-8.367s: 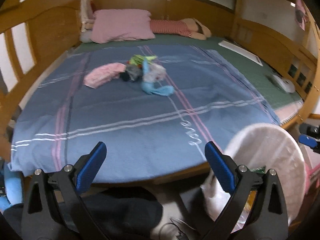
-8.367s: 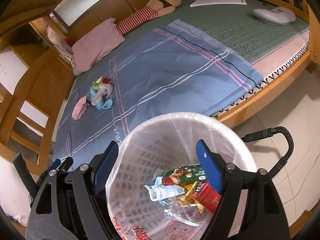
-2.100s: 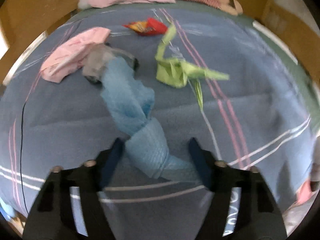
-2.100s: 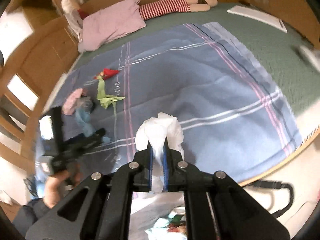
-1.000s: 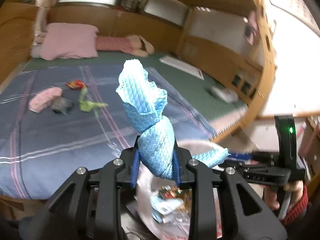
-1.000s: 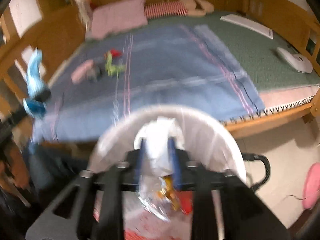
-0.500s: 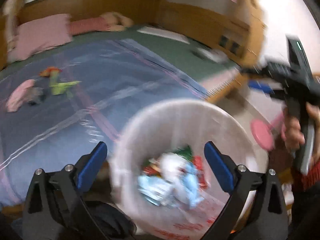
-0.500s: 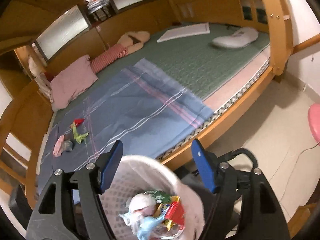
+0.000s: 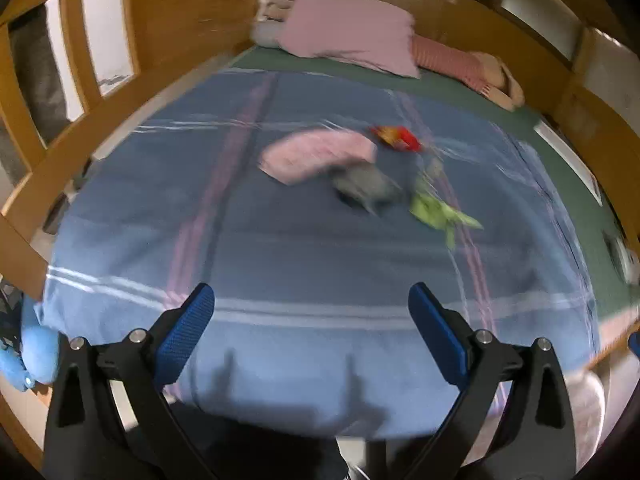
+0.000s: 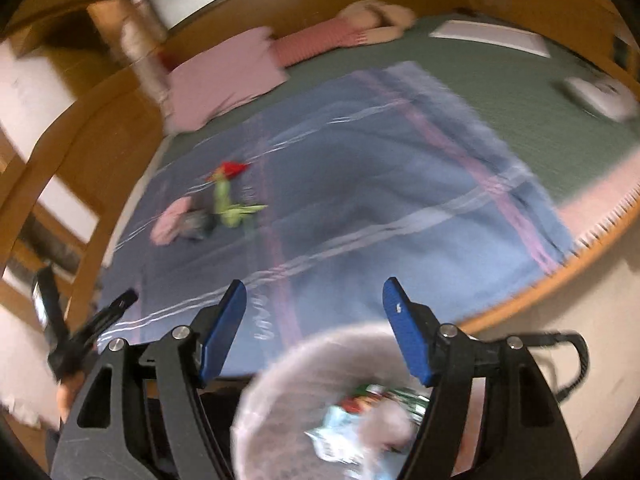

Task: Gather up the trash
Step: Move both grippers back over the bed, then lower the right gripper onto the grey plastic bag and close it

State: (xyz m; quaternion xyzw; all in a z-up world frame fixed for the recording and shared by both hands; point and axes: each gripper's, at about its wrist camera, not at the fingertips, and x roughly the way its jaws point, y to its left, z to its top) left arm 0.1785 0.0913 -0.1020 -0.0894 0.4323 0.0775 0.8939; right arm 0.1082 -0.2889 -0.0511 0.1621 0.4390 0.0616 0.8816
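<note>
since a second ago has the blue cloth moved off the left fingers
Yes. The left gripper is open and empty over the blanket; whether the cloth is in the bin is too blurred to tell.

Blue blanket (image 9: 304,248) is showing pink and white plaid stripes, lying over a green mattress cover (image 10: 500,80). On the blanket: pink cloth (image 9: 316,154), grey wad (image 9: 366,186) just beside it, lime-green wrapper (image 9: 434,210) right of the wad, red-and-yellow wrapper (image 9: 396,136) beyond the wad. Pink pillow (image 9: 348,28) and red-white striped cushion (image 9: 448,60) are sitting past the blanket. White bin (image 10: 304,412) is holding multicoloured wrappers. Both grippers' pads (image 9: 186,334) are looking blue on black frames.
</note>
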